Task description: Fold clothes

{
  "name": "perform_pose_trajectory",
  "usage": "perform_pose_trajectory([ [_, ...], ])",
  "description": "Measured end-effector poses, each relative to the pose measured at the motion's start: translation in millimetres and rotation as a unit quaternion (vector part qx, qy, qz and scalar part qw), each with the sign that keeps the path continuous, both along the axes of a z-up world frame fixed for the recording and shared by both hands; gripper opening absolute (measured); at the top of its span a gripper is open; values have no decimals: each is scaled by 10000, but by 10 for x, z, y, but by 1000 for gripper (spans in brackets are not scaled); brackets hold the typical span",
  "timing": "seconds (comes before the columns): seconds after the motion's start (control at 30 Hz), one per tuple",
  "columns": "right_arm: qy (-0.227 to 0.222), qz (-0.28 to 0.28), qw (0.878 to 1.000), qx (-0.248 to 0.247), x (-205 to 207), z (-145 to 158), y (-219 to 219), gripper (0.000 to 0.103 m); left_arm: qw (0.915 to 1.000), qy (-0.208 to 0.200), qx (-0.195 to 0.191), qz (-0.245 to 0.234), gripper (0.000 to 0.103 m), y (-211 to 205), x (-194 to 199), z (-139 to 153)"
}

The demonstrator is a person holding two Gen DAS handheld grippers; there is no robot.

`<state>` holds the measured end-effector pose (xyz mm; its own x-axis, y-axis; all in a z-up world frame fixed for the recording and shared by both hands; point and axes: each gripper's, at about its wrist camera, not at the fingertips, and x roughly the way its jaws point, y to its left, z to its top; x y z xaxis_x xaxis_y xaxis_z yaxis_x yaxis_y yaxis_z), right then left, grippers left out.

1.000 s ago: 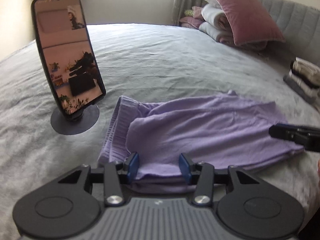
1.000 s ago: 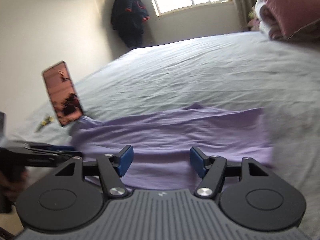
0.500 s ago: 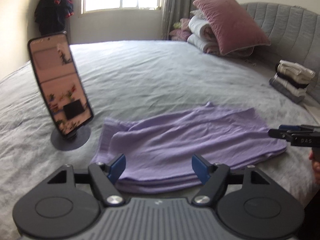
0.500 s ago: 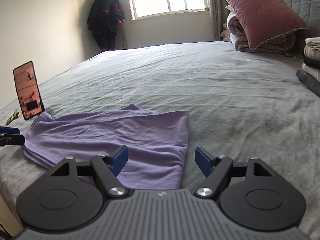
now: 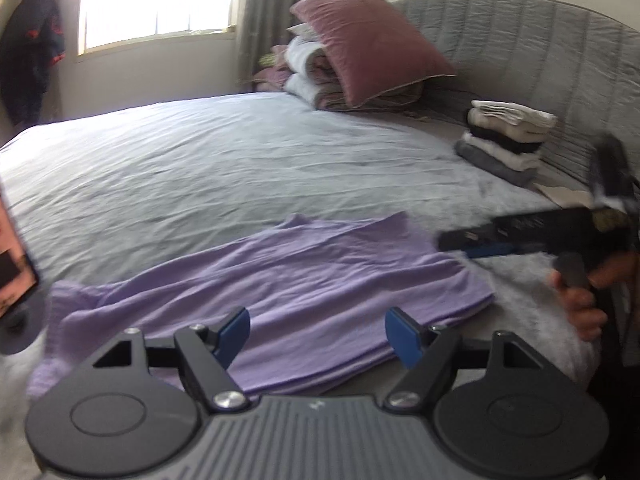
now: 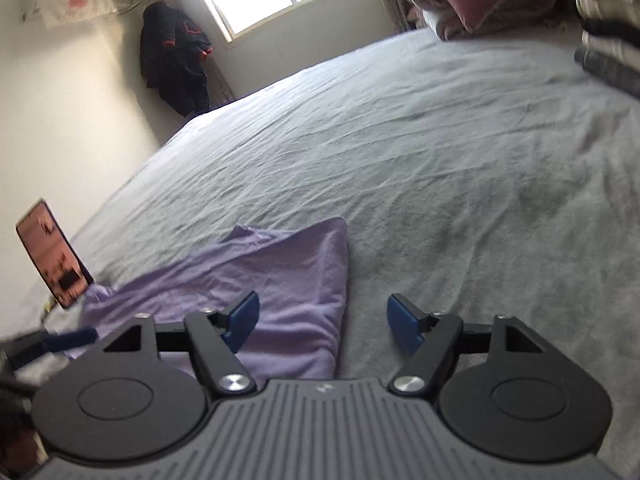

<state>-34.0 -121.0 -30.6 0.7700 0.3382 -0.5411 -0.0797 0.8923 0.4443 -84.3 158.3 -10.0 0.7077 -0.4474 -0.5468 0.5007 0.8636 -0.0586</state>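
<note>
Between folds: purple garment (image 5: 280,280) lies part-folded on bed (image 5: 240,160); left gripper (image 5: 316,330) released, empty; right gripper (image 6: 322,322) closing on nothing; next, likely regrasp an end.

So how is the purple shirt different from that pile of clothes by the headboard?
The purple garment lies spread low and wide near the front of the bed; the stack of folded clothes sits piled high by the headboard. The purple garment is one colour; the stack mixes cream, black and grey. Both rest on the bed, and no gripper holds either.
</note>
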Motion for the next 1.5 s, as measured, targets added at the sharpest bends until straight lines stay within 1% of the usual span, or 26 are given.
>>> perform_pose_trajectory([
  [0.07, 99, 35, 9999, 126, 155, 28, -24, 64, 9996, -20, 11, -288, 75, -172, -8, -29],
  [0.1, 134, 92, 9998, 131, 235, 32, -29, 63, 9991, -28, 24, -425, 75, -258, -11, -46],
  [0.2, 246, 274, 9993, -51, 457, -25, -18, 54, 9968, 18, 117, -789, 75, -471, -8, -100],
  [0.27, 191, 374, 9989, -205, 544, -85, -4, 39, 9953, 35, 246, -939, 75, -566, 3, -135],
  [0.3, 137, 416, 9988, -216, 561, -103, -16, 35, 9947, 55, 310, -977, 75, -592, 14, -153],
  [0.33, 115, 464, 9987, -192, 579, -112, -24, 12, 9942, 95, 358, -1009, 75, -613, 27, -171],
  [0.37, 84, 491, 9986, -154, 592, -116, -38, 5, 9938, 155, 383, -1032, 75, -625, 42, -187],
  [0.4, -8, 452, 9989, -110, 583, -96, -64, 5, 9935, 185, 408, -1044, 75, -632, 50, -198],
  [0.5, -525, 242, 9981, -218, 499, 30, -121, 4, 9930, 194, 458, -1069, 75, -644, 52, -218],
  [0.53, -496, 235, 9981, -295, 532, 18, -109, 4, 9928, 204, 462, -1083, 75, -647, 50, -223],
  [0.63, -160, 371, 9974, -597, 671, -130, -22, 5, 9922, 214, 529, -1104, 75, -651, 45, -237],
  [0.7, -100, 466, 9966, -669, 691, -171, 12, 9, 9920, 199, 564, -1112, 75, -647, 36, -225],
  [0.8, 138, 644, 9966, -485, 674, -88, -37, 30, 9924, 199, 519, -1099, 75, -614, 32, -199],
  [0.83, 230, 711, 9965, -387, 644, -53, -65, 44, 9926, 201, 498, -1092, 75, -602, 30, -194],
  [0.87, 320, 784, 9959, -313, 606, -19, -91, 46, 9926, 195, 499, -1090, 75, -591, 26, -192],
  [0.97, 586, 1039, 9925, -271, 428, 71, -141, 46, 9923, 134, 616, -1062, 75, -582, 15, -188],
  [1.03, 776, 1097, 9907, -235, 284, 61, -155, 46, 9927, 130, 619, -1024, 75, -556, 12, -178],
  [1.1, 942, 1152, 9887, -193, 144, 49, -167, 46, 9930, 139, 610, -1001, 75, -542, 20, -173],
  [1.13, 954, 1173, 9884, -152, 85, 33, -170, 45, 9929, 143, 616, -1003, 75, -546, 32, -176],
  [1.2, 992, 1220, 9876, -8, -2, 2, -167, 36, 9926, 147, 660, -1009, 75, -560, 21, -187],
  [1.27, 1071, 1340, 9850, 193, -29, -52, -146, 21, 9919, 155, 737, -1024, 75, -585, 5, -212],
  [1.33, 1098, 1417, 9836, 215, -18, -108, -125, 7, 9907, 116, 860, -1050, 75, -602, -25, -235],
  [1.47, 1290, 1187, 9815, 775, 8, -59, -365, 4, 9904, 96, 897, -1045, 75, -570, -68, -208],
  [1.5, 1338, 1118, 9819, 744, 25, -67, -407, 4, 9903, 92, 904, -1046, 75, -558, -81, -205],
])
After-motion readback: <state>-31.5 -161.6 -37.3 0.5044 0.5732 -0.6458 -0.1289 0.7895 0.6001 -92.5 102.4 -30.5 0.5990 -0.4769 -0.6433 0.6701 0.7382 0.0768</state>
